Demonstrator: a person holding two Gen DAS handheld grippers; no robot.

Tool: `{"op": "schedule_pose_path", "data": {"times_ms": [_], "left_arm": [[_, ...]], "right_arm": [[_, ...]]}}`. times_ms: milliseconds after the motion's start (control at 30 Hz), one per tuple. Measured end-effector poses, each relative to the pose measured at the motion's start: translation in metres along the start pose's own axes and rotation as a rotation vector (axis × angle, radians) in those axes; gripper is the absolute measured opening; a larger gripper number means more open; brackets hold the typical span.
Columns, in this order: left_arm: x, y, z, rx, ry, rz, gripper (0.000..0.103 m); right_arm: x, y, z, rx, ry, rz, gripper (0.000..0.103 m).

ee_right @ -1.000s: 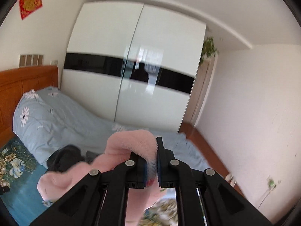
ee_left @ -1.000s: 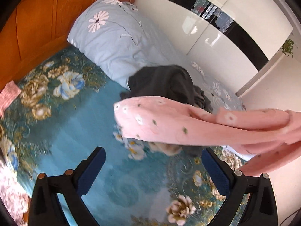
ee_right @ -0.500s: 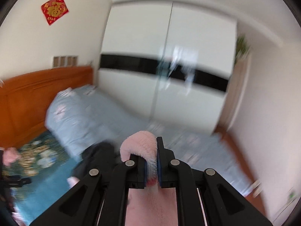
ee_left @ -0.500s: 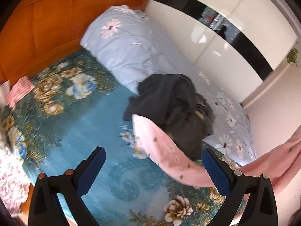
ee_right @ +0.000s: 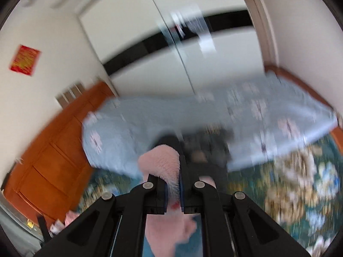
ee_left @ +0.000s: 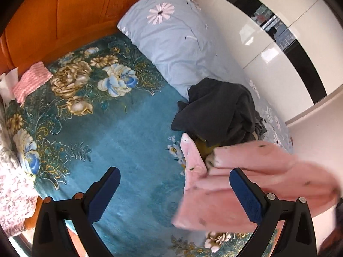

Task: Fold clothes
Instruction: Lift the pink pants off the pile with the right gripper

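Pink garment [ee_left: 246, 192] | pinched by right hand-held gripper [ee_right: 172, 182] | left hand-held gripper [ee_left: 174, 189] spread | teal bedspread [ee_left: 128, 132] bare

Pink garment [ee_left: 246, 192] beside spread tool [ee_left: 174, 189]

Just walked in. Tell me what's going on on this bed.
A person is folding laundry with a handheld gripper in each hand. The right gripper is shut on a fluffy pink garment, whose loose end lies over the floral teal bedspread. The left gripper is open and empty above the bedspread, the pink cloth beside one of its fingers. A dark clothes pile sits against the light blue quilt, not yet folded.
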State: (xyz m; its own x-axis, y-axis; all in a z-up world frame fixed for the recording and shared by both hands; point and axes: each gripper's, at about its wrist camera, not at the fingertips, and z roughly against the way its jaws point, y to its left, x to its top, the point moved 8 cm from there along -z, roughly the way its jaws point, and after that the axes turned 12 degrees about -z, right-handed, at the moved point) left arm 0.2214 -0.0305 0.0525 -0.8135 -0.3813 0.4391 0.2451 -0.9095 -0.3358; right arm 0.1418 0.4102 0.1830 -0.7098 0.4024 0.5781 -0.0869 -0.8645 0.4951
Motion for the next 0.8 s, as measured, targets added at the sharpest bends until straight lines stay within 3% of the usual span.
{"op": "schedule_pose_path", "data": {"times_ms": [67, 200, 333, 400, 467, 600, 800], "left_arm": [[0.002, 0.002, -0.012, -0.019, 0.035, -0.027, 0.103], [-0.002, -0.005, -0.039, -0.045, 0.116, -0.073, 0.103], [-0.011, -0.036, -0.067, -0.106, 0.204, -0.136, 0.103], [-0.018, -0.060, -0.079, -0.124, 0.235, -0.198, 0.103], [-0.027, -0.089, -0.093, -0.138, 0.273, -0.268, 0.103], [-0.045, -0.143, -0.125, -0.118, 0.329, -0.379, 0.103], [-0.082, -0.228, -0.176, -0.092, 0.416, -0.430, 0.103]], "right_arm": [[-0.038, -0.021, -0.018, -0.082, 0.071, -0.018, 0.008], [-0.073, -0.043, -0.016, -0.167, 0.102, -0.069, 0.008], [-0.093, -0.041, -0.007, -0.316, 0.130, 0.089, 0.008], [-0.113, -0.060, -0.013, -0.416, 0.189, 0.147, 0.008], [-0.133, -0.090, -0.015, -0.470, 0.239, 0.126, 0.009], [-0.158, -0.161, -0.008, -0.533, 0.304, -0.003, 0.009], [-0.152, -0.240, -0.007, -0.491, 0.351, -0.138, 0.009]]}}
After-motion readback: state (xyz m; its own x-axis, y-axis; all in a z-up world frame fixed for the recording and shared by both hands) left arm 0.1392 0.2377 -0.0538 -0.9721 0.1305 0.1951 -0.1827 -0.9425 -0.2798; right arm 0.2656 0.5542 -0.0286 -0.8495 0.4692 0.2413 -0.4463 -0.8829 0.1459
